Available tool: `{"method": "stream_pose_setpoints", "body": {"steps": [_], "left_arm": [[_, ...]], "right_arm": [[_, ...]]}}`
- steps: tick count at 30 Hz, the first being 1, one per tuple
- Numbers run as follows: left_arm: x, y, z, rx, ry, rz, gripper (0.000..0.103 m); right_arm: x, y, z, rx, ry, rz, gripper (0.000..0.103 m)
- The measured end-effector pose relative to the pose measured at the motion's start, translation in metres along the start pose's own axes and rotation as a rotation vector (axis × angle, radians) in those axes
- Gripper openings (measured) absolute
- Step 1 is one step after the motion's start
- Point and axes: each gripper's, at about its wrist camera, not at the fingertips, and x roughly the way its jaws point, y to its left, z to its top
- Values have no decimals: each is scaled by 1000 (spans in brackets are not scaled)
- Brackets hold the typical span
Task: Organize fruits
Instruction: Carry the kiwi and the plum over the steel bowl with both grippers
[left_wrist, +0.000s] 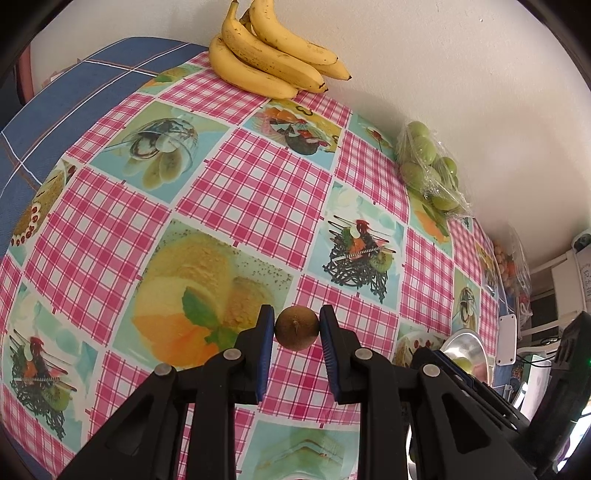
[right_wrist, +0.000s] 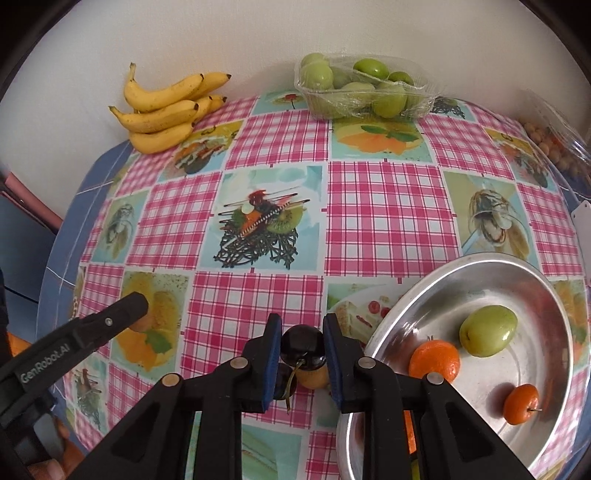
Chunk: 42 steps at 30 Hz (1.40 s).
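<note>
Fruits lie spread over the surface (right_wrist: 388, 206), which wears a pink checked cloth with dessert pictures; the metal bowl (right_wrist: 546, 306) serves as the landmark. Inside the bowl sit a green plum (right_wrist: 487, 330), a large orange (right_wrist: 435, 360) and a small orange (right_wrist: 521, 403). Just left of the bowl, the right tool (right_wrist: 302, 341) pinches a dark cherry (right_wrist: 302, 341) between its blue pads, with a second cherry (right_wrist: 283, 380) and a small yellowish fruit (right_wrist: 314, 374) directly beneath it. Farther left of the bowl, the left tool (left_wrist: 296, 326) is pressed onto a small round brown fruit (left_wrist: 296, 327), gripped between its pads above the cloth. Well beyond the bowl, against the wall, sit a bunch of bananas (right_wrist: 166, 110) and a clear wrapped tray of green plums (right_wrist: 364, 88). Behind the bowl to the right lies a bag of small tan fruits (right_wrist: 554, 147).
</note>
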Motion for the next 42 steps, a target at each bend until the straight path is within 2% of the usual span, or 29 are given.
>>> {"method": "stream_pose_setpoints", "body": {"steps": [3, 19, 29, 42], "left_arm": [[-1, -4, -2, 13, 0, 0, 26], [-3, -51, -19, 121, 26, -51, 26], [5, -114, -50, 280, 79, -90, 26], [20, -171, -88, 441, 126, -119, 26]], "right_arm": [[-7, -4, 1, 20, -5, 25, 24], [-50, -38, -6, 77, -82, 5, 24], [-58, -97, -18, 186, -68, -67, 25], [-74, -159, -31, 329, -89, -87, 25]]}}
